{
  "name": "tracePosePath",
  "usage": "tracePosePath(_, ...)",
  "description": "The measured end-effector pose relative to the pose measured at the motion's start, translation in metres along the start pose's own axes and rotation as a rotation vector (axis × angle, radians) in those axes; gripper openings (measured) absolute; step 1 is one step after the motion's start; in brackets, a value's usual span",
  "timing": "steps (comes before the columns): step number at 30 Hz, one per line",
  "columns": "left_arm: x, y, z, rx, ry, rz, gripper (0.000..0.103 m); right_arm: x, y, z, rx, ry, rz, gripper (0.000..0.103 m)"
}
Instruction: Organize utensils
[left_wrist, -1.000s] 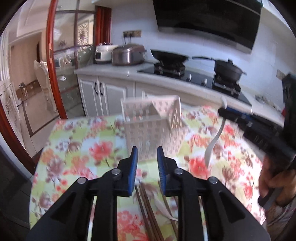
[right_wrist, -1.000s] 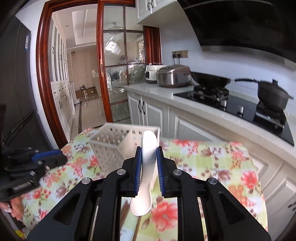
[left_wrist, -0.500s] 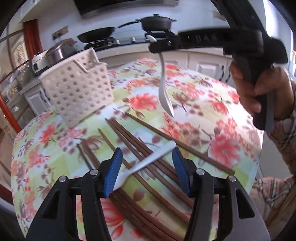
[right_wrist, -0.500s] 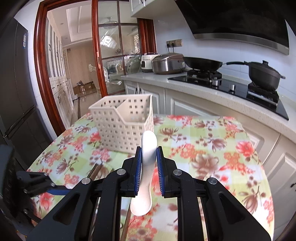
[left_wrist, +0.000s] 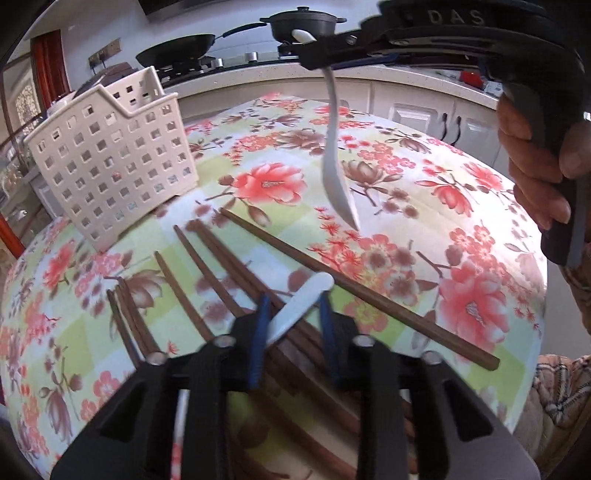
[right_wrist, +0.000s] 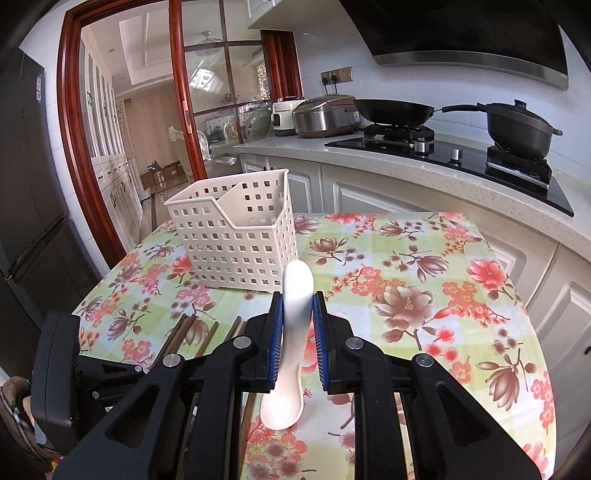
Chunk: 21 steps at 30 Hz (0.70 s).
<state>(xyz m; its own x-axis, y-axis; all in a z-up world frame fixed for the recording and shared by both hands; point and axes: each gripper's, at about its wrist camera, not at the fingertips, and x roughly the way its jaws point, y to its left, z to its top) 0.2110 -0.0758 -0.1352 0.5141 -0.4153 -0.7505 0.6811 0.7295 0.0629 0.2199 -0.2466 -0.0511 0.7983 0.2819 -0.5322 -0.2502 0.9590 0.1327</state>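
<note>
Progress — early: my right gripper (right_wrist: 298, 341) pinches a white spoon (right_wrist: 291, 332); left gripper (left_wrist: 293, 334) spread around a second spoon (left_wrist: 299, 308); chopsticks (left_wrist: 229, 269) on worktop (left_wrist: 461, 229), basket (right_wrist: 236, 236) looks empty.

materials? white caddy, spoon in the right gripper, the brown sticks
Caddy: matte off-white plastic by its moulded square perforations.
Spoon: glossy white, smooth and thick; ceramic or melamine, cannot tell.
Chopsticks: dark brown, low sheen, probably wood.
</note>
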Motion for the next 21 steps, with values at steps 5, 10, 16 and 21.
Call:
tracePosePath(5, -0.001, 0.007, 0.003, -0.018, -0.009, 0.027, 0.011, 0.004, -0.005, -0.003, 0.016, 0.009, 0.009, 0.017)
tracePosePath(10, -0.016, 0.015, 0.008, -0.081, -0.067, 0.041, 0.011, 0.004, -0.005, -0.002, 0.018, 0.007, 0.012, 0.017)
tracePosePath(16, -0.059, 0.031, 0.021, -0.154, -0.176, 0.079, 0.0, -0.001, 0.006, 0.007, -0.011, -0.009, 0.03, 0.017)
tracePosePath(21, -0.087, 0.033, 0.032, -0.134, -0.217, 0.121, 0.0, -0.007, 0.022, 0.014, -0.03, -0.03, 0.053, 0.017)
